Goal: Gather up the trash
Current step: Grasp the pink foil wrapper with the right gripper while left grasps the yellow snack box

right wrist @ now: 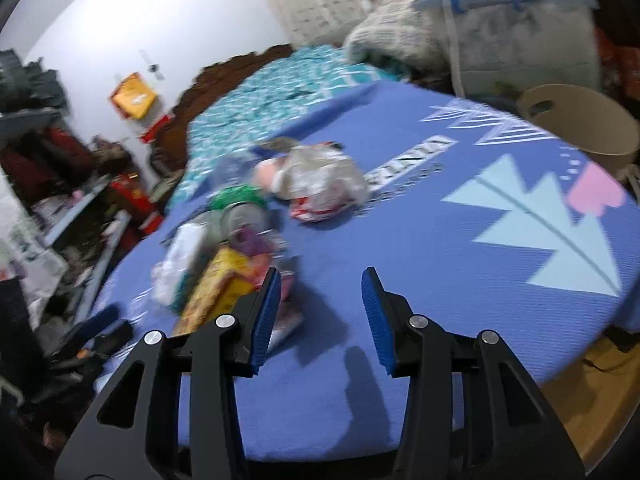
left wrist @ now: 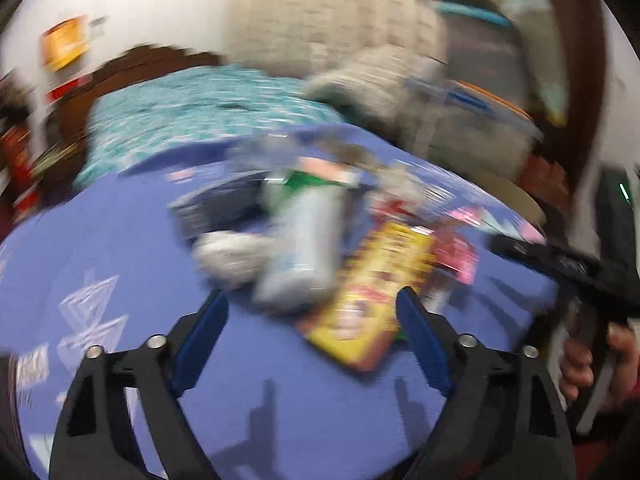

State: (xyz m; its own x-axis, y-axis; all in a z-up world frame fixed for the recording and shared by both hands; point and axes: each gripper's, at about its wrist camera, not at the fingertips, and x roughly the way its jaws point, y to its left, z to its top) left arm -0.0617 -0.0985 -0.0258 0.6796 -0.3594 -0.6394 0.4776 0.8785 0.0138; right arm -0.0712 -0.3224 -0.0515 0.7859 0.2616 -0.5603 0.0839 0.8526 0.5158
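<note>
A pile of trash lies on a blue mat [left wrist: 100, 248]: a yellow and red snack wrapper [left wrist: 372, 292], a pale blue bottle or pouch [left wrist: 304, 248] with a green top, and a crumpled white piece [left wrist: 228, 256]. My left gripper [left wrist: 312, 300] is open just in front of the pile, holding nothing. In the right wrist view the same yellow wrapper [right wrist: 216, 292] and a crumpled plastic bag [right wrist: 320, 180] lie on the blue mat [right wrist: 440, 280]. My right gripper [right wrist: 320, 280] is open and empty, right of the wrapper. The left wrist view is blurred.
A beige bucket [right wrist: 580, 124] stands past the mat's far right edge, with a clear storage box [right wrist: 520, 32] behind it. A bed with a teal cover [left wrist: 192, 108] lies beyond the mat. Cluttered shelves [right wrist: 60, 200] stand at left. The other gripper [left wrist: 580, 268] shows at right.
</note>
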